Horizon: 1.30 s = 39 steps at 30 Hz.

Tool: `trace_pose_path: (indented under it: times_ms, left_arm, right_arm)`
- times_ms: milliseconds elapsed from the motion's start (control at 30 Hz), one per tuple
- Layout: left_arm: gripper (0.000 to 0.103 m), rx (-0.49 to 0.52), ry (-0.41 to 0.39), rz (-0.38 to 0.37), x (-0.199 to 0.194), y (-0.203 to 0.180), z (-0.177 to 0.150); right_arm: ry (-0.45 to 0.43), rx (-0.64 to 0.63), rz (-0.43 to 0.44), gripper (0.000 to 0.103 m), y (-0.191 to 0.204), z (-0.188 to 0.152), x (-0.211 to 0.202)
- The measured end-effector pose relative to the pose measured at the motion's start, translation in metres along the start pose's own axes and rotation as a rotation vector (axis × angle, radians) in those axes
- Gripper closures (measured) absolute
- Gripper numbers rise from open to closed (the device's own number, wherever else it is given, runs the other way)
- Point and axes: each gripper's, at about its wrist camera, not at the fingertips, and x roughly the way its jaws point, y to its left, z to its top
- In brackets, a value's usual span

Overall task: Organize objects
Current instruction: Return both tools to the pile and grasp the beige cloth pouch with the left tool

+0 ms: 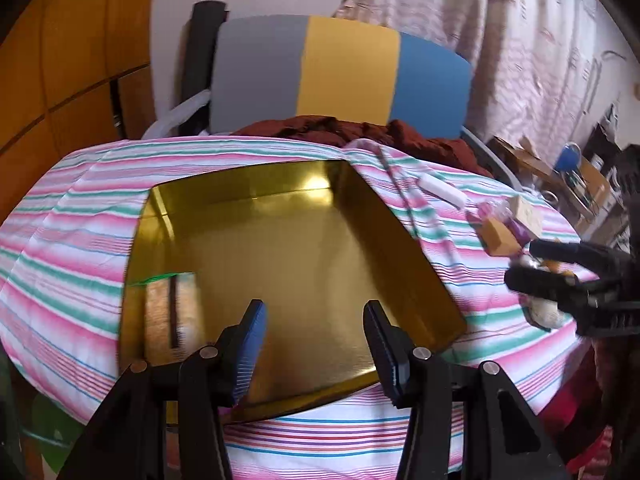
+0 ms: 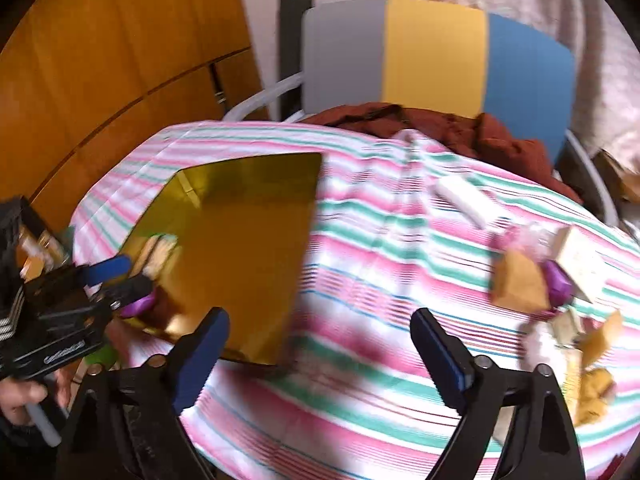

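Gold tray [image 1: 304,264] lay empty on the striped cloth [image 1: 72,232] that covered the worktop, probably put there to receive the small things. The left hand-held gripper [image 1: 316,344] hung over the near part of the tray with its jaws spread wide and nothing between them; I judge it waited there to steady the tray or to take a thing over.

The things to organize lay in a loose heap [image 2: 536,280] at the right side of the cloth, well apart from the tray: tan blocks, purple pieces and a white stick-like piece [image 2: 460,200] a little farther off. The picture was blurred, so their exact kind I could not tell. The right hand-held gripper [image 2: 320,356] was also wide open and held nothing, above the cloth between tray and heap.
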Motion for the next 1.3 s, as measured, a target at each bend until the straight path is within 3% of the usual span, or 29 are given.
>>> trace_pose_path:
  times_ms: [267,433,533,600,733,1033,1200,1300]
  left_arm:
    - [0.052,0.089,0.028,-0.114,0.007,-0.040,0.001]
    - [0.052,0.153,0.045,-0.178,0.014,-0.072,0.006]
    - [0.052,0.179,0.067,-0.223,0.021,-0.094,0.009]
    - [0.052,0.199,0.090,-0.262,0.026,-0.110,0.009]
    - [0.052,0.231,0.137,-0.321,0.039,-0.142,0.007]
    - [0.052,0.304,0.256,-0.426,0.072,-0.209,-0.007]
    - [0.027,0.330,0.287,-0.486,0.087,-0.237,-0.008]
    - [0.022,0.370,0.291,-0.503,0.095,-0.257,-0.011]
  right_arm:
    - [-0.026,0.271,-0.146,0.004,-0.115,-0.020,-0.027]
    - [-0.137,0.479,-0.267,0.000,-0.187,-0.041,-0.060]
    - [-0.208,0.643,-0.280,0.000,-0.222,-0.063,-0.069]
    - [-0.204,0.768,-0.238,0.000,-0.240,-0.074,-0.068]
    - [-0.281,0.859,-0.246,0.000,-0.254,-0.085,-0.082]
    - [-0.313,0.879,-0.188,0.000,-0.256,-0.088,-0.088]
    - [-0.340,0.913,-0.152,0.000,-0.260,-0.094,-0.088]
    - [-0.344,0.921,-0.139,0.000,-0.260,-0.095,-0.089]
